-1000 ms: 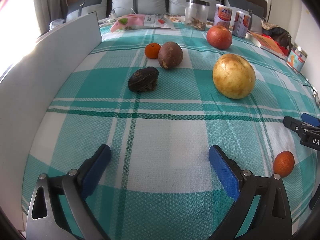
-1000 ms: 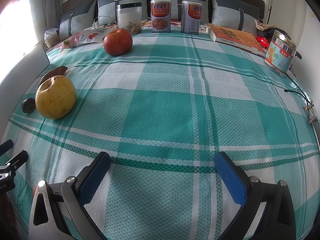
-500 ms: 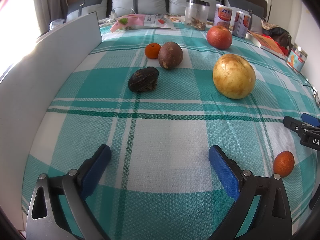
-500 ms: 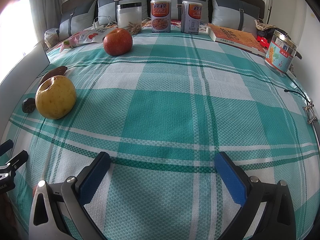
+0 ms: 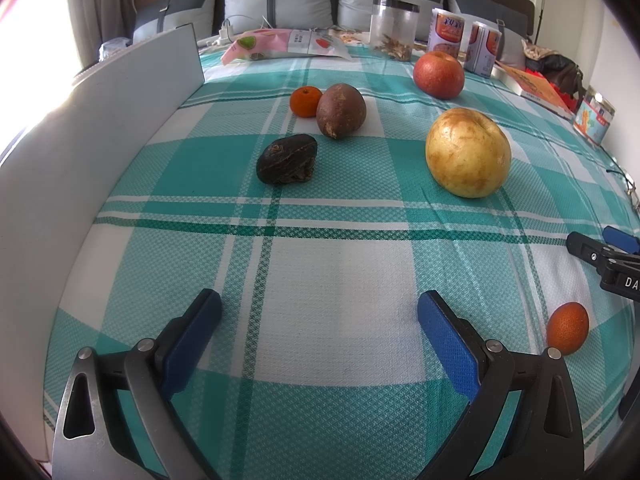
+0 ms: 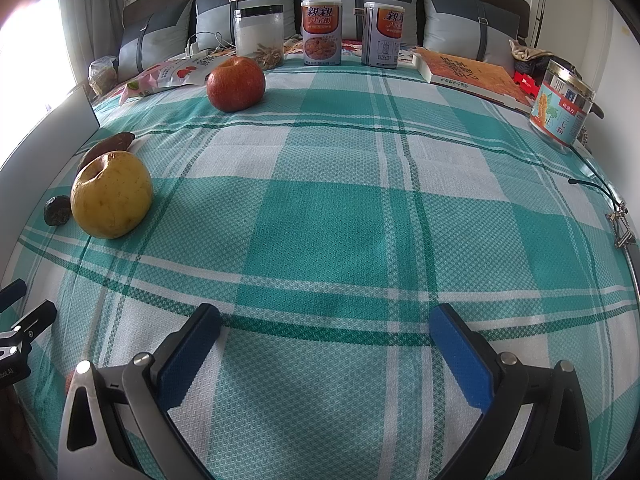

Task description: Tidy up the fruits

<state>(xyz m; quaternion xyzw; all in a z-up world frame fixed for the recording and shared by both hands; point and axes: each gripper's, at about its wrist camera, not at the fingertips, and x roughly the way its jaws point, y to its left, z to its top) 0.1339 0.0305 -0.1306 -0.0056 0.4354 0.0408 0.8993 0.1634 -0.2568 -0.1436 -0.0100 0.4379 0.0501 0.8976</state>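
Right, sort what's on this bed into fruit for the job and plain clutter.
For the job: red apple, yellow pear, brown fruit, dark wrinkled fruit, two small oranges.

Clutter: clear jar, two cans, book, snack bag, tin.

The right gripper point(image 6: 325, 332) hangs with its blue-padded jaws spread wide and empty over the near edge of a teal-and-white checked bedspread point(image 6: 340, 216). By the left edge a large yellow pear point(image 6: 111, 194) sits, with a small dark wrinkled fruit point(image 6: 56, 210) just beside it. A red apple point(image 6: 236, 83) rests near the far edge, before a clear plastic jar point(image 6: 259, 37) and two tall printed cans point(image 6: 321, 33)
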